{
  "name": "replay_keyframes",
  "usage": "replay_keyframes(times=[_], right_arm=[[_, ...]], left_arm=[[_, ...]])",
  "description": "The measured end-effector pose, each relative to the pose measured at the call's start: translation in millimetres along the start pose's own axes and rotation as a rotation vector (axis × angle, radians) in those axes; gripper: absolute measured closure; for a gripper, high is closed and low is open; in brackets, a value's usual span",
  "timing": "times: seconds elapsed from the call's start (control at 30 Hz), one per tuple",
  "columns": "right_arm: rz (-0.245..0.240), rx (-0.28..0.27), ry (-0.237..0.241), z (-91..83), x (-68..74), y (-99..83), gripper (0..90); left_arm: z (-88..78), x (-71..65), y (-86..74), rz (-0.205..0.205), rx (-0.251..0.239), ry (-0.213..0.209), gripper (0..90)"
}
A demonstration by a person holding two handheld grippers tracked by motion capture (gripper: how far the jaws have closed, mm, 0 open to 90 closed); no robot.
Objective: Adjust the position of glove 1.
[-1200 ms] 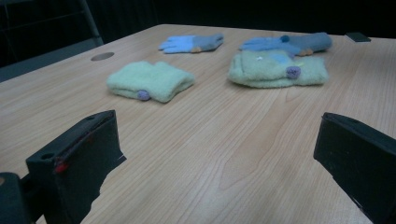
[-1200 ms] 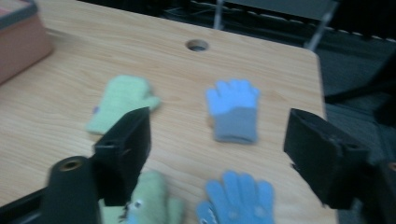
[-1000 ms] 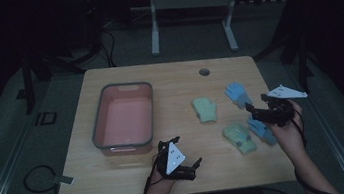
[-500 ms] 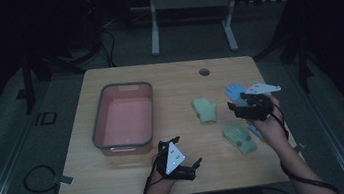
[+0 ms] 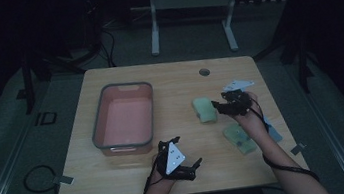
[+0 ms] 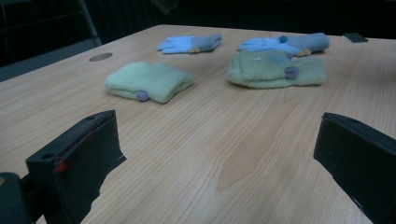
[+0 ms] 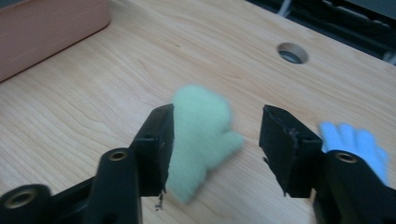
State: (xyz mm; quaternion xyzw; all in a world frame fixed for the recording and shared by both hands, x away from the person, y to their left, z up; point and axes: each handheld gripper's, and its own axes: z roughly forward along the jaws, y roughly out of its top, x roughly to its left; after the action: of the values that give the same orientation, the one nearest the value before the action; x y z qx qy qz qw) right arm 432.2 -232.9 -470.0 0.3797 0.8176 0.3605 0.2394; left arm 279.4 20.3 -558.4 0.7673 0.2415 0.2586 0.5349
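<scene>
A pale green mitten (image 5: 203, 109) (image 7: 201, 135) lies flat near the middle of the table. My right gripper (image 5: 220, 106) (image 7: 217, 149) hovers at the mitten's right edge, its jaws astride it. They have just been closing, with gaps left on both sides, so the gripper is open. A second green mitten (image 5: 238, 138) (image 6: 275, 70) lies nearer the front, beside my right forearm. Two blue gloves (image 6: 189, 43) (image 6: 285, 44) lie beyond the mittens in the left gripper view. My left gripper (image 5: 187, 151) (image 6: 224, 163) rests open and empty near the front edge.
A pink bin (image 5: 122, 116) (image 7: 46, 28) stands on the left half of the table. A round cable hole (image 5: 204, 72) (image 7: 292, 52) sits near the far edge. A blue glove (image 5: 274, 133) (image 7: 357, 144) lies right of my right arm.
My right gripper has moved left across the table, from the blue gloves to the green mitten, and its jaws have narrowed. The left gripper has stayed put.
</scene>
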Motion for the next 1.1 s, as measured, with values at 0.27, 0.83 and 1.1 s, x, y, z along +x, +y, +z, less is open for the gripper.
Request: replay_keyframes(times=[0.27,0.83,1.1], right_arm=[[0.011,0.053,0.080,26.8,-0.9,7.8,55.2],[-0.008,0.223,0.125,87.8,-6.2,-9.8,53.6],[0.040,0.210,0.139,90.2,-5.3,-14.1,71.9]], left_arm=[[-0.3,0.5,-0.1,0.000,-0.001,-0.006,0.6],[0.0,0.7,0.0,-0.004,0.002,-0.011,0.7],[0.1,0.3,0.0,-0.004,0.002,-0.006,0.6]])
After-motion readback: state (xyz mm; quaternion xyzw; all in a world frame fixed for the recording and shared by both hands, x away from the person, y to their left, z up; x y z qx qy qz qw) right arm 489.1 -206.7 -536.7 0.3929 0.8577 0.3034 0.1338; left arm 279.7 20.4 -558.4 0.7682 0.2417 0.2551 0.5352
